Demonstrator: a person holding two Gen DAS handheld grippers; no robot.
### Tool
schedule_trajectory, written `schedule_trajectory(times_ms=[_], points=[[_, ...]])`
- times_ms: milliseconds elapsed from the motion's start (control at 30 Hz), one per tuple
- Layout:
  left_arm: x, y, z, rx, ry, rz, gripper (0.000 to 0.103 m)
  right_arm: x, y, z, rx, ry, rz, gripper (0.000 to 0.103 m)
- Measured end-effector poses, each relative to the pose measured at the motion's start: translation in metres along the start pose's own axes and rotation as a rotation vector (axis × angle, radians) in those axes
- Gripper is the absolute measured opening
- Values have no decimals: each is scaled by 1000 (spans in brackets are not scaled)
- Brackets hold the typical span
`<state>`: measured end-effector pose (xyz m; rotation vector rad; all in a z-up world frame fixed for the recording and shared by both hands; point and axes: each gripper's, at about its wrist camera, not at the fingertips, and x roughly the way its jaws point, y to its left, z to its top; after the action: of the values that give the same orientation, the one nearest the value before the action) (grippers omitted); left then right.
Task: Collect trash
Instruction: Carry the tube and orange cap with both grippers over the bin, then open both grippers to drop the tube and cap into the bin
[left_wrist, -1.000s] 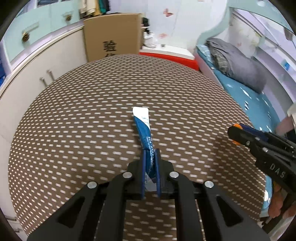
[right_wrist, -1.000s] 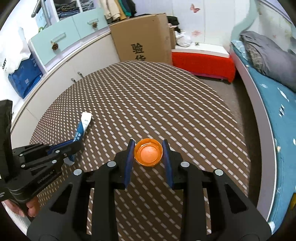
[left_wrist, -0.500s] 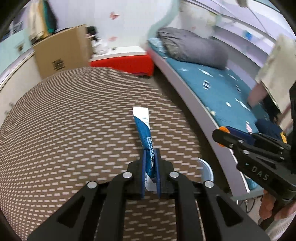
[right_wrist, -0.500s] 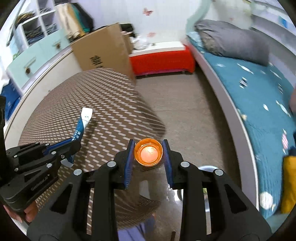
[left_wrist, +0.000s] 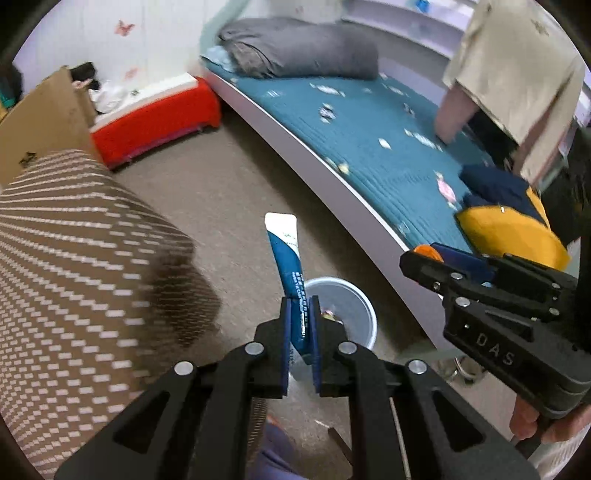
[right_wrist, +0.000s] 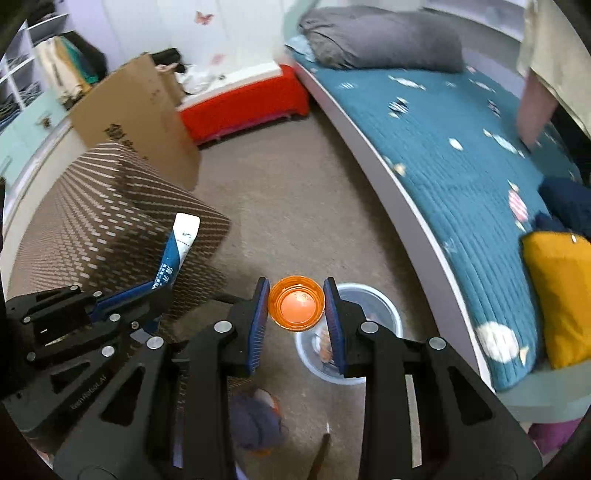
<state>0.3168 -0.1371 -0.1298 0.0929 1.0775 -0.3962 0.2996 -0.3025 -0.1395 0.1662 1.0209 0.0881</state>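
Left gripper (left_wrist: 300, 338): clamped on blue-white sachet (left_wrist: 286, 254), sachet projecting toward 12 o'clock.
Right gripper (right_wrist: 296, 308): part open, pinching orange cap (right_wrist: 296, 308).
Bin (right_wrist: 384, 302): on floor between tabletop (left_wrist: 74, 266) and bed (left_wrist: 369, 147), at 5 o'clock of cap.
Advice: centre each item over bin mouth before release; drop one at a time.
Writing: "DAS" on right gripper body; sachet print unreadable.

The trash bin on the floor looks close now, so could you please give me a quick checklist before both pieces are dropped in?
1. Left gripper clamps the blue sachet: ok.
2. Right gripper clamps the orange cap: ok.
3. White bin open, holding some trash: ok.
4. Sachet over the bin mouth: cannot tell.
5. Cap over the bin mouth: not ok, the bin shows to its right.
6. Grippers apart: ok.
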Motion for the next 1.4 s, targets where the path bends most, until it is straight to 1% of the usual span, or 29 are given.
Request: schedule_trajectory(times_ms=[167, 233, 300, 333, 433, 567, 633, 667, 700, 800, 1000, 1133, 1233, 1400], points=[[40, -28, -5, 46, 90, -29, 9, 20, -31, -14, 58, 60, -40, 30], [53, -40, -4, 72, 110, -41, 11, 27, -43, -20, 80, 80, -55, 30], [64, -49, -3, 87, 125, -28, 31, 33, -55, -26, 107, 96, -59, 30], [69, -52, -3, 82, 130, -17, 49, 34, -57, -27, 113, 100, -64, 30], [77, -53, -3, 78, 139, -23, 50, 43, -64, -31, 132, 121, -58, 30], [82, -44, -2, 59, 152, 6, 50, 55, -60, -30, 125, 146, -57, 31], [82, -38, -2, 46, 155, 14, 50, 56, -61, -27, 139, 141, -77, 65], [81, -35, -3, 42, 155, 21, 50, 54, -63, -27, 152, 113, -94, 76], [80, -34, -3, 41, 157, 27, 50, 53, -63, -26, 153, 110, -103, 75], [74, -31, -4, 41, 150, 27, 51, 52, -63, -29, 149, 123, -90, 75], [56, -30, -11, 34, 123, 22, 54, 30, -53, -38, 125, 95, -107, 75], [31, -31, -20, 39, 81, 24, 59, 4, -41, -44, 105, 40, -123, 75], [6, -29, -27, 25, 37, 19, 61, -20, -32, -49, 96, -11, -129, 75], [-40, -24, -42, 0, -51, 41, 66, -57, -15, -60, 70, -90, -134, 75]])
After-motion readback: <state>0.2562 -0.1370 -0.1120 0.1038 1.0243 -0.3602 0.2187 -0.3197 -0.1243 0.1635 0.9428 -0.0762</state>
